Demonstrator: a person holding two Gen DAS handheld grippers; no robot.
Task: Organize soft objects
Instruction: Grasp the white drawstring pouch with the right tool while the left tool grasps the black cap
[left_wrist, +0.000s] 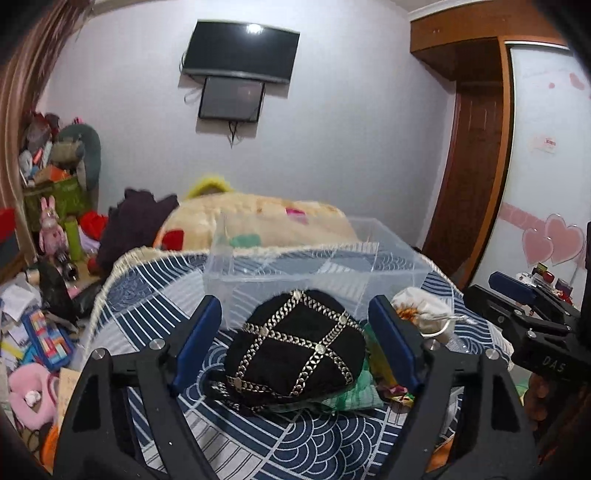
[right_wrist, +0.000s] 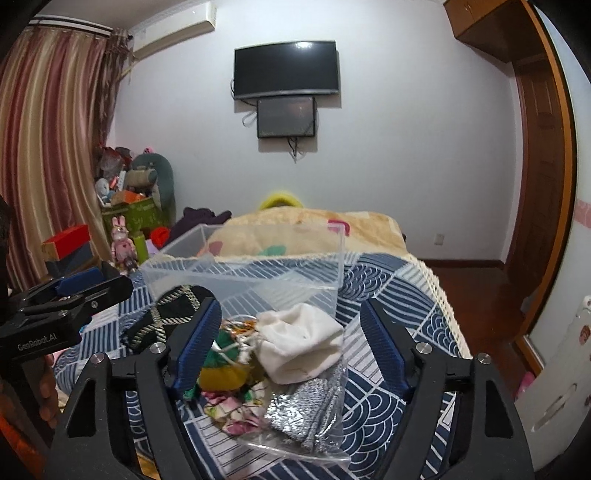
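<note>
While both rigs hover over the bed, my left gripper stands wide apart, jaws spread either side of the black cap with silver chain trim; neither pad touches it, as far as I can tell. Nothing held. Cap lies dome-up on the blue patterned bedspread, long axis running lower-left to upper-right in the left wrist view, just in front of the clear plastic box.

My right gripper is likewise spread wide and holding nothing. Between its jaws: white drawstring pouch, resting on a silver glittery cloth inside a clear bag, mouth cinched toward the left. Green-and-yellow soft item just beside the left pad, possibly touching. Clear box sits beyond the pile, open side up.
</note>
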